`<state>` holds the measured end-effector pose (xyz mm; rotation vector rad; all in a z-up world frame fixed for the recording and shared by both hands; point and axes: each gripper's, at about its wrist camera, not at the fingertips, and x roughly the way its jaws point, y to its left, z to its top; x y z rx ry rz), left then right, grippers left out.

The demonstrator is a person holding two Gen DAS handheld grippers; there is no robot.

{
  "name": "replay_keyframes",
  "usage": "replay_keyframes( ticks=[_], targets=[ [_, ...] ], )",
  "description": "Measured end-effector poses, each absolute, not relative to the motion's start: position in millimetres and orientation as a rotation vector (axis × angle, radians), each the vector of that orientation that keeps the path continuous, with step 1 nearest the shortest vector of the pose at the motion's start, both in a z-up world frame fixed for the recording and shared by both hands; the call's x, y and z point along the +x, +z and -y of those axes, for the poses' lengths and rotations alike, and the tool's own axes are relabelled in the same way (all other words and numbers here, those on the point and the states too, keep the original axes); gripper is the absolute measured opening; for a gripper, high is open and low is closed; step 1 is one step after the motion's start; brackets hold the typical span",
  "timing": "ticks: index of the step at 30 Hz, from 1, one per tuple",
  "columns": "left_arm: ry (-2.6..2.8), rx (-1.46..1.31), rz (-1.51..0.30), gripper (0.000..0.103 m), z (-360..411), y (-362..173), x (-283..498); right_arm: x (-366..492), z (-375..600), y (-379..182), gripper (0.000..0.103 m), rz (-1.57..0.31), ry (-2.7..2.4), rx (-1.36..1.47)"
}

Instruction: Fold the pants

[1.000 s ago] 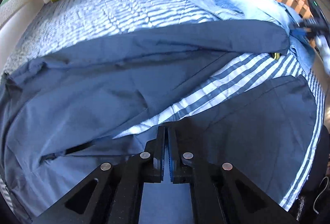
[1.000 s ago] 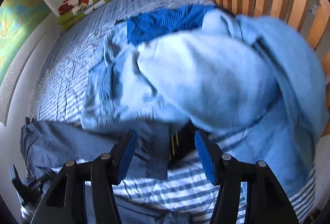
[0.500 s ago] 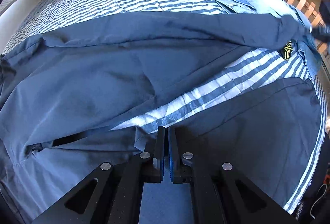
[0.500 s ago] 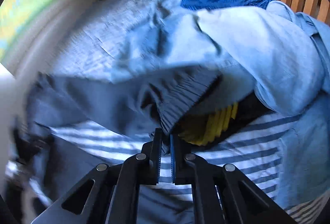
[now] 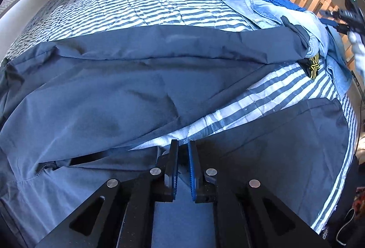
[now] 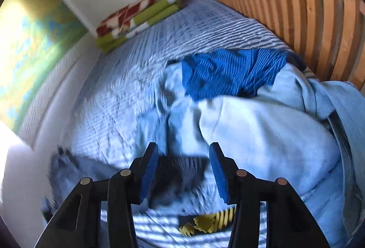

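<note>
**Pants spread across the bed, right tongs spread wide**

While my left gripper (image 5: 181,152) pinches the dark blue pants (image 5: 127,92) at the crotch, jaws nearly closed on the cloth, one leg runs toward 2 o'clock and the other lies at 4 o'clock on the striped bedspread (image 5: 141,6). My right gripper (image 6: 183,156) is wide apart, holding nothing, above the pale denim heap (image 6: 262,133). Folded blankets (image 6: 136,19) sit at 11 o'clock.
</note>
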<state>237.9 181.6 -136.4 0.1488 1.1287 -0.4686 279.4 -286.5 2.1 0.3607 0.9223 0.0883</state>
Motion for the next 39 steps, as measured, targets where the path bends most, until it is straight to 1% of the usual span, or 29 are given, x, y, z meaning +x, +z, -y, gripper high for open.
replay_keyframes(
  ticks=[2, 5, 8, 10, 11, 12, 13, 14, 17, 21, 22, 23, 24, 25, 26, 28, 29, 30, 31, 35, 37, 38, 39],
  targets=[
    [-0.465, 0.152, -1.138, 0.008, -179.2, -139.2, 237.9, 276.0, 257.1, -6.6, 0.044, -0.957, 0.108, 0.218],
    [-0.465, 0.148, -1.138, 0.008, -178.6, -138.6, 235.0, 288.5, 210.8, -14.5, 0.044, -0.997, 0.160, 0.085],
    [-0.463, 0.149, -1.138, 0.008, -179.1, -137.7, 232.8, 306.2, 171.5, -24.7, 0.054, -1.066, 0.112, -0.053],
    [-0.457, 0.155, -1.140, 0.009, -179.9, -137.3, 232.6, 319.9, 147.1, -47.6, 0.054, -1.144, 0.034, -0.186],
    [-0.457, 0.156, -1.140, 0.009, -180.6, -137.0, 232.9, 322.0, 139.5, -59.0, 0.051, -1.178, 0.014, -0.229],
    [-0.455, 0.157, -1.137, 0.009, -181.7, -136.5, 233.5, 320.3, 140.1, -63.5, 0.028, -1.187, 0.006, -0.239],
    [-0.452, 0.155, -1.134, 0.009, -183.0, -135.8, 233.9, 317.4, 141.6, -65.9, 0.012, -1.195, 0.003, -0.222],
    [-0.452, 0.148, -1.130, 0.009, -184.8, -134.3, 234.4, 313.9, 145.9, -63.5, 0.003, -1.197, 0.007, -0.187],
    [-0.457, 0.149, -1.116, 0.009, -185.7, -130.5, 234.9, 304.1, 172.9, -35.7, 0.003, -1.132, 0.008, -0.008],
    [-0.460, 0.156, -1.104, 0.009, -182.6, -127.3, 237.4, 311.5, 224.8, 8.5, 0.003, -0.995, -0.014, 0.291],
    [-0.461, 0.153, -1.101, 0.009, -182.4, -126.5, 238.6, 317.1, 238.3, 15.7, 0.004, -0.935, -0.042, 0.350],
    [-0.461, 0.152, -1.097, 0.012, -181.1, -125.8, 240.3, 324.6, 246.2, 17.8, 0.008, -0.905, -0.072, 0.369],
    [-0.459, 0.154, -1.093, 0.015, -179.3, -125.2, 242.1, 337.3, 251.0, 17.0, 0.017, -0.903, -0.107, 0.335],
    [-0.455, 0.162, -1.088, 0.025, -176.6, -124.6, 243.8, 348.9, 250.6, 15.4, 0.025, -0.934, -0.108, 0.299],
    [-0.456, 0.177, -1.078, 0.035, -173.1, -123.9, 244.9, 355.6, 253.3, 11.4, 0.037, -0.958, -0.108, 0.285],
    [-0.466, 0.213, -1.059, 0.045, -165.6, -123.0, 245.8, 355.3, 263.6, 5.0, 0.038, -0.945, -0.125, 0.299],
    [-0.474, 0.231, -1.050, 0.045, -161.8, -122.9, 246.7, 351.8, 269.9, 1.1, 0.040, -0.947, -0.119, 0.306],
    [-0.479, 0.247, -1.046, 0.045, -157.7, -123.6, 247.7, 348.7, 276.0, -3.6, 0.045, -0.950, -0.122, 0.317],
    [-0.480, 0.264, -1.045, 0.045, -153.5, -125.2, 249.5, 344.7, 280.8, -6.6, 0.047, -0.953, -0.130, 0.325],
    [-0.484, 0.306, -1.052, 0.045, -139.3, -135.4, 262.0, 335.0, 303.1, -34.8, 0.048, -1.019, -0.123, 0.405],
    [-0.473, 0.324, -1.067, 0.046, -134.3, -142.6, 269.2, 336.5, 304.2, -38.7, 0.049, -1.022, -0.115, 0.415],
    [-0.469, 0.329, -1.075, 0.046, -131.9, -145.9, 272.7, 337.6, 303.1, -38.7, 0.050, -1.019, -0.108, 0.417],
    [-0.463, 0.330, -1.083, 0.046, -130.4, -149.8, 276.6, 341.7, 299.7, -39.1, 0.055, -1.020, -0.095, 0.418]
  ],
)
